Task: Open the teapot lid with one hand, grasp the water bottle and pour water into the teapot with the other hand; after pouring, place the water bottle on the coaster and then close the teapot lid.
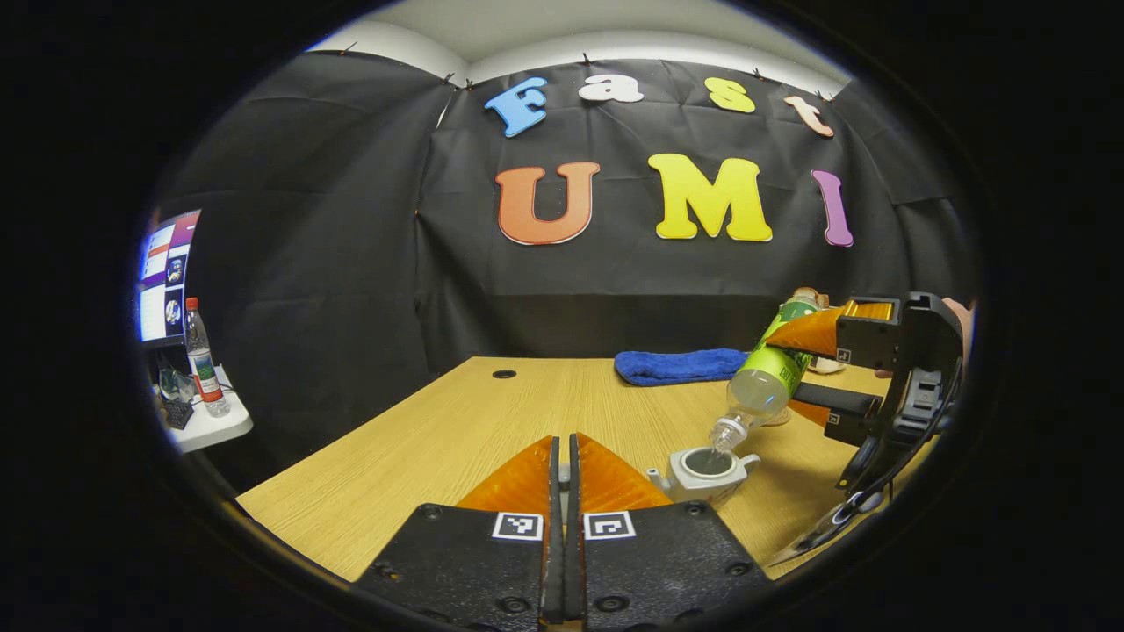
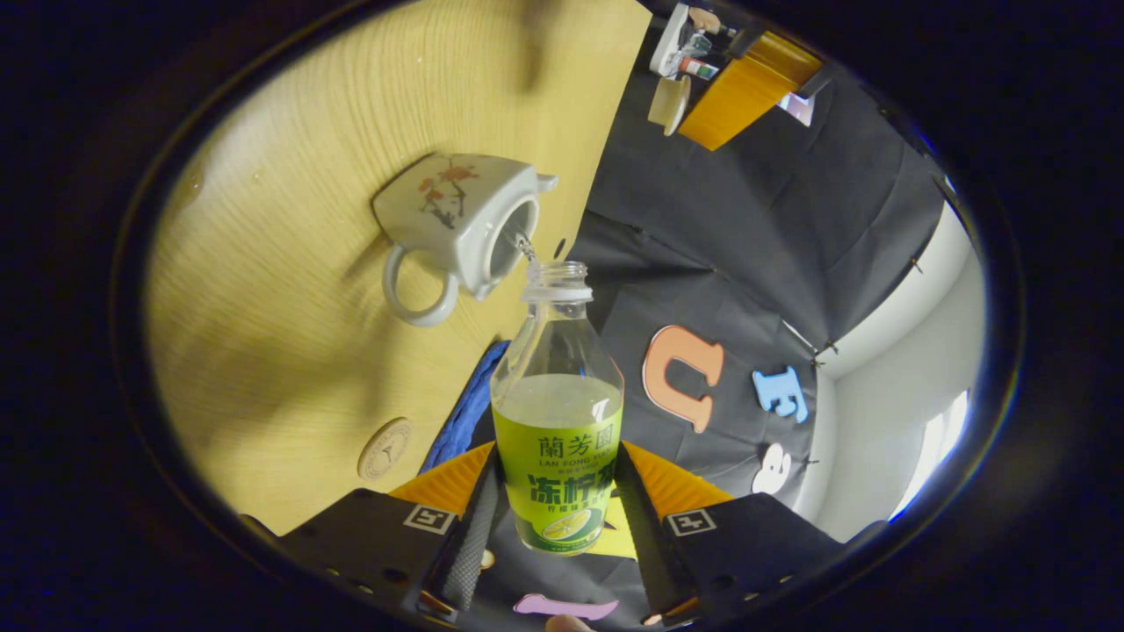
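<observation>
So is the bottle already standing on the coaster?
No: in the right gripper view the water bottle is clamped in the right gripper, tipped toward the open teapot, while the coaster lies bare on the table.

I see the right gripper (image 2: 558, 513) clamped on the water bottle (image 2: 558, 421), a finger pressing each side of its label, bottle tipped with its open mouth just beside the lidless teapot (image 2: 457, 224). A thin stream runs from the mouth into the teapot's opening. Teapot sits on the wooden table (image 2: 290, 351), with the round coaster (image 2: 385, 448) and blue towel (image 2: 465, 408) nearer my fingers.
</observation>
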Tool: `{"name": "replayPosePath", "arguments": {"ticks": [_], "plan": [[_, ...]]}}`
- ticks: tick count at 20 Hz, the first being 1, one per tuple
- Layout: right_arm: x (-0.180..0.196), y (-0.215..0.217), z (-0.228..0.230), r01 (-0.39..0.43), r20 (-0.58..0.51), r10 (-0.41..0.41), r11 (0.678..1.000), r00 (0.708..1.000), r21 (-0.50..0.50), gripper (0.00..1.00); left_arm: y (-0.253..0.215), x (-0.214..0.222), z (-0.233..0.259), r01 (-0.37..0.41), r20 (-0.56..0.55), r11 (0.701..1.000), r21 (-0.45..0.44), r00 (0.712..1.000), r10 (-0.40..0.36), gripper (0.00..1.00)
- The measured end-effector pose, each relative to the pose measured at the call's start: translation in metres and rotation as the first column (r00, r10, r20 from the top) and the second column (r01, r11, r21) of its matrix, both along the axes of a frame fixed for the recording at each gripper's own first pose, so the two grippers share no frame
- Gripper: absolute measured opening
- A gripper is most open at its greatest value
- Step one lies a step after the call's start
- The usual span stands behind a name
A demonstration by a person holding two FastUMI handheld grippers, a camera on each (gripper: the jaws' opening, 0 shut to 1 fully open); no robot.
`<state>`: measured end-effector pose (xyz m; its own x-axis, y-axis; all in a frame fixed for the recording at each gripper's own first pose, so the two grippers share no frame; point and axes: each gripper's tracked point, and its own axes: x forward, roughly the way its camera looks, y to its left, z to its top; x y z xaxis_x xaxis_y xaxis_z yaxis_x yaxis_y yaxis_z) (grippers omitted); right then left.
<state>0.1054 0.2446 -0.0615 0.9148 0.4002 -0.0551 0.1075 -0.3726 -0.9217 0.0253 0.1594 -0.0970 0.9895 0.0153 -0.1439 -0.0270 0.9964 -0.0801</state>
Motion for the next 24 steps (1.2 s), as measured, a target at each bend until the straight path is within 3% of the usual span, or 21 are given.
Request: {"name": "replayPosePath", "arguments": {"ticks": [24], "plan": [[-0.0014, 0.0002, 0.0071, -0.024, 0.034, 0.025, 0.998, 0.999, -0.053, 0.74, 0.0001, -0.0008, 0.0025, 0.005, 0.0, 1.0, 0.007, 1.0, -0.005, 0.03]]}}
